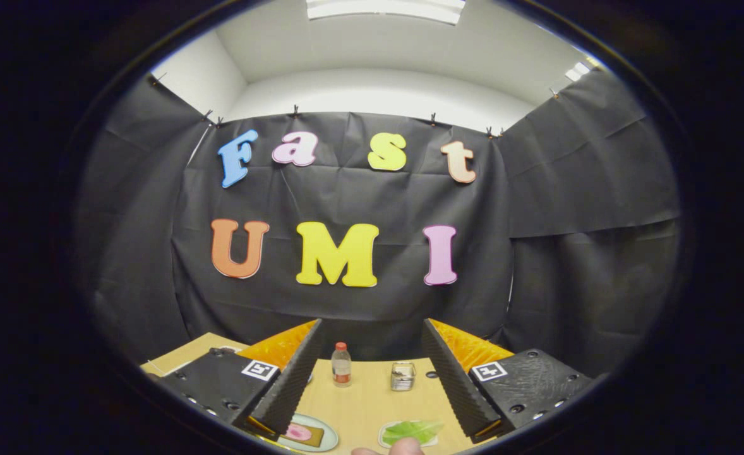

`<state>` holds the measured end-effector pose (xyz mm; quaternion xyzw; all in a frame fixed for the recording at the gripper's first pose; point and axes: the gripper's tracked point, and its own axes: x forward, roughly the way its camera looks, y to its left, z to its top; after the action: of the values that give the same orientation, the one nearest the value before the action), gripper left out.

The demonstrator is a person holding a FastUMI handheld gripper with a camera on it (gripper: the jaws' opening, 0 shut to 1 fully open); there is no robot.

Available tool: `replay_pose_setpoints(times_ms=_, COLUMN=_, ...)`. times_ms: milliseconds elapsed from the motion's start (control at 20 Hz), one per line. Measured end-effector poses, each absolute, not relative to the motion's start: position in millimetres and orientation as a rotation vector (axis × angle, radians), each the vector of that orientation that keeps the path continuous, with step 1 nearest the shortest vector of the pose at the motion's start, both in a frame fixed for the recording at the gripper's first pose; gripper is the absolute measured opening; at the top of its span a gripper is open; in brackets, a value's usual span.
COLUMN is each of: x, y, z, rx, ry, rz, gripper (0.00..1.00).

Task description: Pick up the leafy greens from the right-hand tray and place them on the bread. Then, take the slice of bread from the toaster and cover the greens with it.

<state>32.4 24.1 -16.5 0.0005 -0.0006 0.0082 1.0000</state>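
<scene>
Gripper (372, 373) with fingers spread wide, nothing between them. Below, on the wooden table (366, 398) — leafy greens (413, 431) on the right-hand tray (386, 436), bread (306, 435) with a pink slice, perhaps ham, on the left plate (329, 439). Beyond: small bottle (341, 364), metallic toaster (403, 375).

A matt, pale wood-grain table (372, 404) carries a clear plastic bottle (341, 364) and a shiny metal toaster (403, 375), backed by creased black cloth (347, 202).
</scene>
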Motion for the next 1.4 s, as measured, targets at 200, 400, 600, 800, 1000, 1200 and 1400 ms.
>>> replay_pose_setpoints(times_ms=200, x=34.2, y=26.3, z=-19.9, rx=-0.001, ry=-0.007, rz=0.045, gripper=0.95)
replay_pose_setpoints(times_ms=400, x=30.4, y=-1.7, z=-32.8, rx=0.003, ry=0.013, rz=0.040, gripper=0.95)
replay_pose_setpoints(times_ms=600, x=30.1, y=-56.3, z=-48.3, rx=0.013, ry=0.040, rz=0.017, gripper=0.95)
replay_pose_setpoints(times_ms=800, x=31.0, y=-110.5, z=-84.9, rx=0.026, ry=0.111, rz=0.031, gripper=0.95)
replay_pose_setpoints(times_ms=1000, x=37.9, y=-146.2, z=-158.0, rx=0.026, ry=0.213, rz=0.099, gripper=0.95)
replay_pose_setpoints(times_ms=1200, x=55.8, y=-167.1, z=-268.1, rx=0.077, ry=0.385, rz=0.151, gripper=0.95)
replay_pose_setpoints(times_ms=1400, x=87.4, y=-168.7, z=-360.9, rx=0.103, ry=0.512, rz=0.190, gripper=0.96)
